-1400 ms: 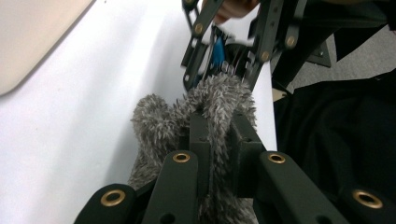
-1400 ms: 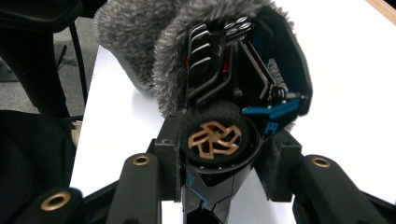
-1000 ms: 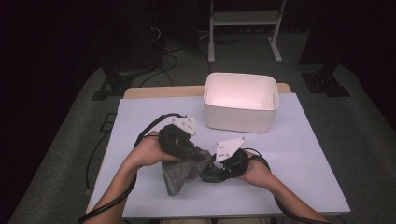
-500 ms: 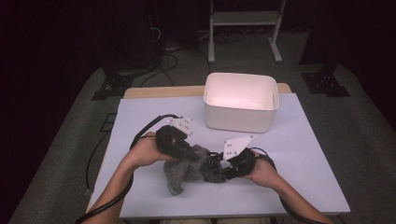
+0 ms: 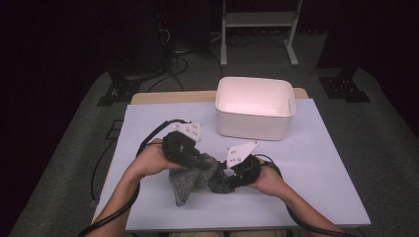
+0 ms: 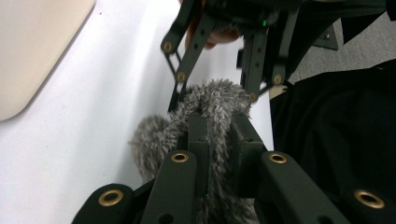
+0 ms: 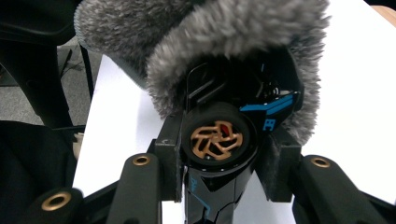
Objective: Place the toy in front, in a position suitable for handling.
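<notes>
A grey fuzzy cloth [image 5: 184, 183] hangs between my two grippers near the front middle of the white table [image 5: 316, 168]. My left gripper [image 5: 200, 165] is shut on a fold of the cloth [image 6: 154, 140], and the pile bulges out between its jaws. My right gripper [image 5: 221, 180] is shut on a black and blue object [image 7: 217, 140] with a bronze-spoked wheel. The cloth [image 7: 224, 32] drapes over that object's far end. In the left gripper view the right gripper [image 6: 219, 60] stands just beyond the cloth, facing mine.
A white open bin [image 5: 254, 126] stands behind the grippers at the table's back middle. Cables trail from both grippers off the front edge. Dark stands and a metal frame [image 5: 257, 19] are on the floor beyond the table.
Both hands stay almost in place. The cloth has bunched up a little more between the two grippers.
</notes>
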`<state>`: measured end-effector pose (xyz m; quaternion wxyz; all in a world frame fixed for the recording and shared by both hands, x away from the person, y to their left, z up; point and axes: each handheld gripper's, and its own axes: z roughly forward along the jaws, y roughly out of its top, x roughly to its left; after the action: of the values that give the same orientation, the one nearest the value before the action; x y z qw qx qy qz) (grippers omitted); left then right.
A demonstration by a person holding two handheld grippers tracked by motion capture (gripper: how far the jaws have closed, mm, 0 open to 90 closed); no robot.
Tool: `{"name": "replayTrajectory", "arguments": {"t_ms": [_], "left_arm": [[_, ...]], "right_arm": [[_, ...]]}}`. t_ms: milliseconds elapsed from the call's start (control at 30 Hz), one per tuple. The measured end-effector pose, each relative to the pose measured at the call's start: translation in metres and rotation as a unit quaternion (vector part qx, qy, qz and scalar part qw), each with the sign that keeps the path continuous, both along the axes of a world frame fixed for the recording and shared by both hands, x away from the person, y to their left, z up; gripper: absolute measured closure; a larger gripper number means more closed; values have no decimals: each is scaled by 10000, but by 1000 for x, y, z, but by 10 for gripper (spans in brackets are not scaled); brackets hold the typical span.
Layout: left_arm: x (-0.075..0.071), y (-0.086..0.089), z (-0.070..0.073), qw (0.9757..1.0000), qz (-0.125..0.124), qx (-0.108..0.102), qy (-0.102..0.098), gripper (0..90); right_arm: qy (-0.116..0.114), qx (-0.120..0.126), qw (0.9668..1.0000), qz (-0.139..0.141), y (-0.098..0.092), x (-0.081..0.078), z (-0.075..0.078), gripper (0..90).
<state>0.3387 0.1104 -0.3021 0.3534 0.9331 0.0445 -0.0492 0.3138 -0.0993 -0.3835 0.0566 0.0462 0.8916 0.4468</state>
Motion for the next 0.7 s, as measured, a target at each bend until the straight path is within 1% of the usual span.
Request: {"name": "replayTrajectory", "arguments": {"t_ms": [100,167,233,300,433,500,567,700], "left_arm": [[0,-3,0,10000,-30,-23,24,811],[-1,-3,-1,10000,-39,-37,16,811],[0,-1,-2,9999,-30,-93,29,811],[0,2,-5,10000,36,-31,2,806],[2,11,-16,9998,138,-14,134,803],[4,16,-20,9994,171,-174,247,804],[4,18,-21,9992,208,-204,260,806],[4,23,-19,9993,247,-158,231,809]], "right_arm": [[-34,-32,10000,33,2,-1,0,567],[-46,-35,10000,25,-1,-1,1,567],[-12,-54,10000,-7,-3,-2,2,568],[-3,-75,10000,-33,-6,-2,3,567],[9,-71,10000,-64,-13,-2,4,568],[46,-61,9999,-88,-15,-2,4,569],[54,-53,10000,-57,-14,-1,4,569],[77,-56,10000,-24,-6,1,4,569]]}}
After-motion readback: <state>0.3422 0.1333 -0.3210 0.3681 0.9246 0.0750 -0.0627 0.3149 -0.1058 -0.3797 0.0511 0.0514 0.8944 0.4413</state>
